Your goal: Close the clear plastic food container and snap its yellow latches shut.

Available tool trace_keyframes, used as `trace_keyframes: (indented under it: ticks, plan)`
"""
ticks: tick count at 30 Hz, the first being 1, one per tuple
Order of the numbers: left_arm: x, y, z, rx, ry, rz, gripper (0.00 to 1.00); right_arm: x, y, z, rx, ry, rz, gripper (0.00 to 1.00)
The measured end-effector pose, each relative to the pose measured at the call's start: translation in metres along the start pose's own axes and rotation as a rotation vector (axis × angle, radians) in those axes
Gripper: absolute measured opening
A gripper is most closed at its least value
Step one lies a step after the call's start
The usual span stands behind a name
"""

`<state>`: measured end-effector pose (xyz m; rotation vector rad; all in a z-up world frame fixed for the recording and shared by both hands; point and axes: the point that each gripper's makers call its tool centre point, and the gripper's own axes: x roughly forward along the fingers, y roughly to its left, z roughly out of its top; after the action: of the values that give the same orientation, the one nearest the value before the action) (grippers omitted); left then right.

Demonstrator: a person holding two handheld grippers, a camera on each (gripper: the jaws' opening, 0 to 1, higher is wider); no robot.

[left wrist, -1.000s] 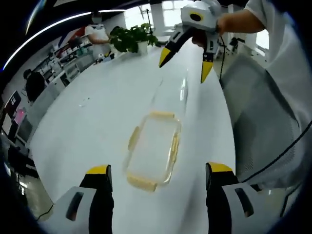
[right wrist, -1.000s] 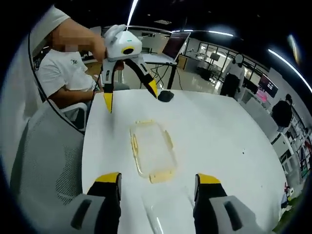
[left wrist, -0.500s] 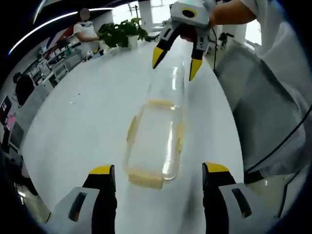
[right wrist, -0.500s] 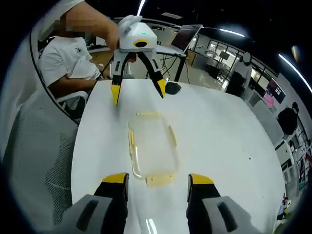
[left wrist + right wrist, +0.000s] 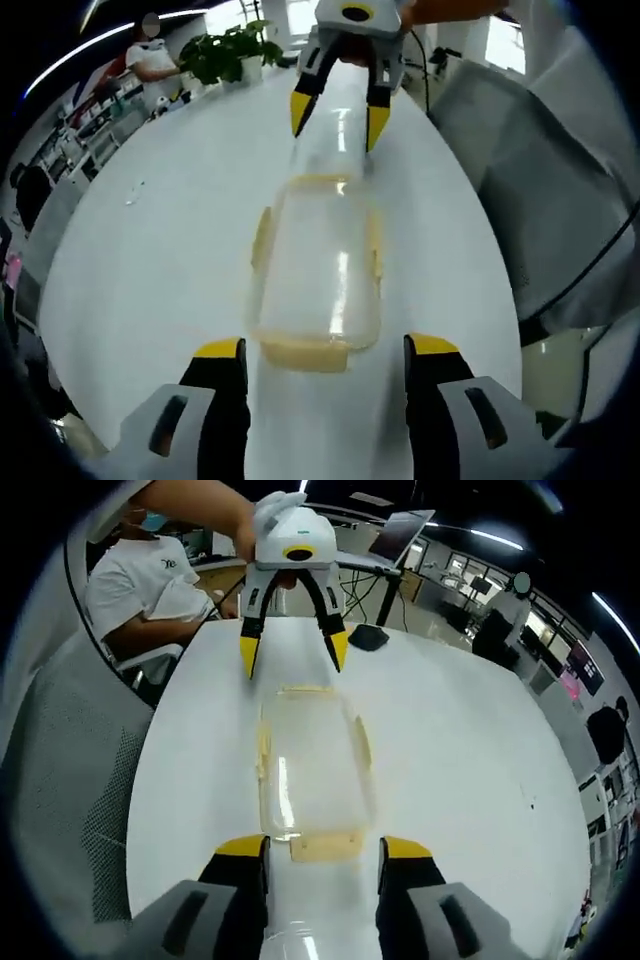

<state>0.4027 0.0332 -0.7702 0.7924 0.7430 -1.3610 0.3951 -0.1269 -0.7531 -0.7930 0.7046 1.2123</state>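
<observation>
Two grippers, left (image 5: 325,350) and right (image 5: 323,847), wide open, empty, facing across clear container (image 5: 318,270) on desk (image 5: 160,240).

The clear container (image 5: 312,765) lies on the white surface (image 5: 460,750) between the open right tongs (image 5: 322,850) and the open left tongs (image 5: 292,650).

We were in an open-plan office: a long white desk (image 5: 470,740), a laptop (image 5: 400,540), mesh chairs (image 5: 90,810), a potted plant (image 5: 225,55).
</observation>
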Motion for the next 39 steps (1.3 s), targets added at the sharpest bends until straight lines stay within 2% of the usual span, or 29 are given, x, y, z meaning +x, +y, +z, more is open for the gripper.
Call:
trace_keyframes:
  ticks: [9, 14, 19, 25, 27, 31, 39]
  plan:
    - [0.011, 0.002, -0.008, 0.035, 0.029, -0.023, 0.59, 0.011, 0.002, -0.009, -0.013, 0.032, 0.034, 0.36]
    - [0.012, 0.006, -0.014, 0.03, 0.039, -0.024, 0.56, 0.016, 0.002, -0.015, -0.042, 0.078, 0.052, 0.38]
    - [0.014, 0.007, -0.017, 0.033, 0.043, -0.028, 0.55, 0.02, -0.001, -0.012, -0.05, 0.088, 0.057, 0.37]
    - [0.015, 0.006, -0.019, 0.031, 0.048, -0.041, 0.51, 0.031, -0.003, -0.018, -0.07, 0.132, 0.077, 0.36]
    - [0.016, 0.005, -0.02, 0.032, 0.049, -0.049, 0.49, 0.033, 0.0, -0.018, -0.048, 0.133, 0.099, 0.35]
    - [0.019, 0.006, -0.022, 0.026, 0.056, -0.047, 0.5, 0.037, 0.002, -0.025, -0.065, 0.174, 0.103, 0.36]
    - [0.022, 0.006, -0.021, 0.048, 0.055, -0.065, 0.43, 0.044, 0.003, -0.022, -0.092, 0.173, 0.123, 0.37]
